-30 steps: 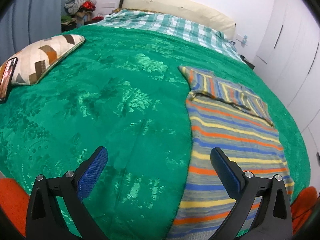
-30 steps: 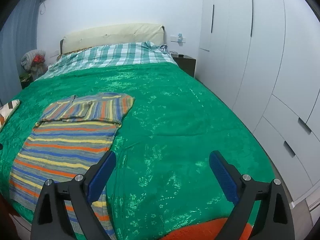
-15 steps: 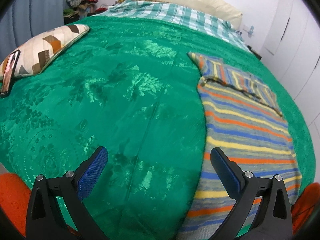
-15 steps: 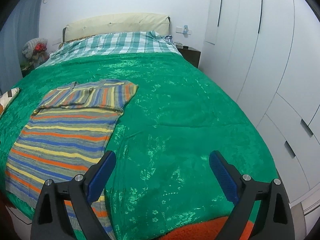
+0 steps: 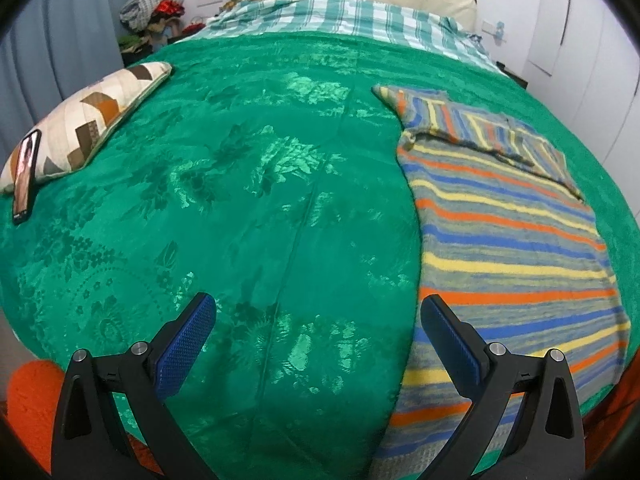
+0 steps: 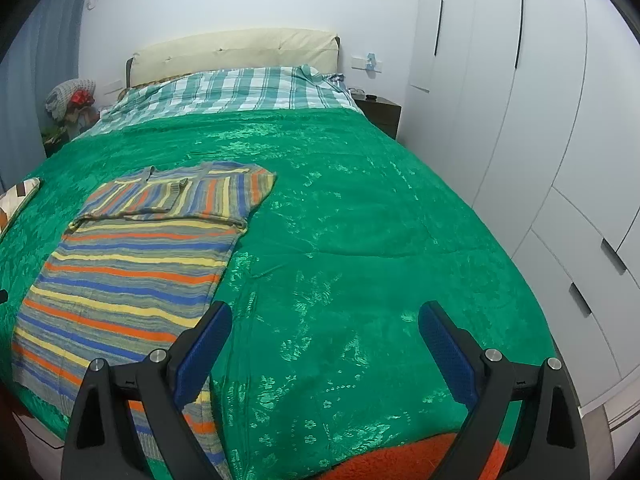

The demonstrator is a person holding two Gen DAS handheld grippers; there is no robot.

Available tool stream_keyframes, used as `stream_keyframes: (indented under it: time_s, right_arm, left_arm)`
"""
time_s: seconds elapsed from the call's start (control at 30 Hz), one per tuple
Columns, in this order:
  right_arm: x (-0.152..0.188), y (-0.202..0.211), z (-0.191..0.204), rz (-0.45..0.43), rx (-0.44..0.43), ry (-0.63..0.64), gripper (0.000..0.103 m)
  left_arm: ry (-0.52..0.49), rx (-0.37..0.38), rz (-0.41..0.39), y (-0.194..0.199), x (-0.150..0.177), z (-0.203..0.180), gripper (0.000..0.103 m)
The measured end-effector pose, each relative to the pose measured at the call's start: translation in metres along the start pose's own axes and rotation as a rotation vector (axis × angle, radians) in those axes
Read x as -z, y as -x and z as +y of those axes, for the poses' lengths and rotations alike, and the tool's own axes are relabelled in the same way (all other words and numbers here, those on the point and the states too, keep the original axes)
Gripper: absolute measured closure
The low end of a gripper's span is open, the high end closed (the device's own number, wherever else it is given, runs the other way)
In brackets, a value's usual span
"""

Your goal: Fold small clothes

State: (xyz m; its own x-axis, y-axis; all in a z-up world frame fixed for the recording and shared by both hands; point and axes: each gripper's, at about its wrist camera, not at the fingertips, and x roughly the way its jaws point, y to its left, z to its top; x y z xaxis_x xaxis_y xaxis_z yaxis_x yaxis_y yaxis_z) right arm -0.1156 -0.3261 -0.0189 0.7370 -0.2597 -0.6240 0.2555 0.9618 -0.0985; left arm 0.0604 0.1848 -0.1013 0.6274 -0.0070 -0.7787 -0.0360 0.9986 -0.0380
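Left gripper [image 5: 316, 334]: your fingers are spread wide with nothing between them, hovering over the near edge of the bed.
Right gripper [image 6: 324, 340]: likewise spread and empty, above bare bedspread near the foot of the bed.
Striped garment [image 5: 504, 240]: lies flat on the green bedspread [image 5: 248, 184], at 2 o'clock from your left gripper; in the right wrist view [image 6: 132, 264] it sits at 10 o'clock, its near hem passing under the left blue pad [image 6: 202, 350].
Garment top: its far end is folded down over the body, stripes running lengthwise there.
Patterned cushion [image 5: 86, 122]: at 10 o'clock in the left view, well apart from the garment.
Phone [image 5: 25, 178]: leans against the cushion's near end.
Checked sheet [image 6: 236, 92]: at 12 o'clock, below the cream headboard [image 6: 236, 50].
Wardrobe [image 6: 520, 120]: white doors at 2 o'clock, beside the bed.
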Motion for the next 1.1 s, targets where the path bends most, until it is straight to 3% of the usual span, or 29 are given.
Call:
stream_keyframes:
  time_s: [0.17,0.27,0.37,0.4,0.47,0.57,0.63,0.8,0.93,1.03,1.1]
  right_arm:
    - [0.000,-0.001,0.005,0.004,0.000,0.017,0.009]
    - [-0.003,-0.008,0.004,0.052,-0.080,0.010,0.009]
    - [-0.009,-0.021,-0.005,0.192,-0.312,-0.038,0.009]
    - [-0.009,-0.029,-0.006,0.274,-0.374,-0.038,0.009]
    - [0.000,-0.046,-0.001,0.464,-0.495,-0.023,0.009]
    - [0.027,-0.062,0.016,0.670,-0.594,0.011,0.009]
    - [0.045,-0.072,0.034,0.759,-0.584,0.080,0.010]
    - [0.060,-0.095,0.058,0.845,-0.568,0.121,0.013]
    - [0.064,-0.098,0.082,0.887,-0.626,0.195,0.021]
    - [0.068,-0.104,0.083,0.903,-0.603,0.206,0.025]
    - [0.069,-0.108,0.084,0.922,-0.588,0.206,0.033]
  left_arm:
    - [-0.006,0.005,0.022,-0.003,0.003,0.000,0.001]
    - [0.009,0.085,0.085,-0.009,0.005,0.002,0.001]
    - [0.017,0.251,0.190,-0.013,0.016,-0.001,0.001]
    - [-0.002,0.283,0.225,-0.016,0.022,-0.006,0.002]
    - [-0.069,0.305,0.274,-0.020,0.032,-0.022,0.002]
    - [-0.170,0.349,0.303,-0.017,0.041,-0.046,0.002]
    - [-0.219,0.377,0.328,-0.015,0.048,-0.057,0.003]
    - [-0.304,0.377,0.373,-0.017,0.060,-0.071,0.005]
    - [-0.260,0.398,0.382,-0.017,0.059,-0.063,0.016]
    - [-0.194,0.424,0.397,-0.021,0.057,-0.050,0.024]
    - [-0.167,0.416,0.405,-0.023,0.056,-0.045,0.037]
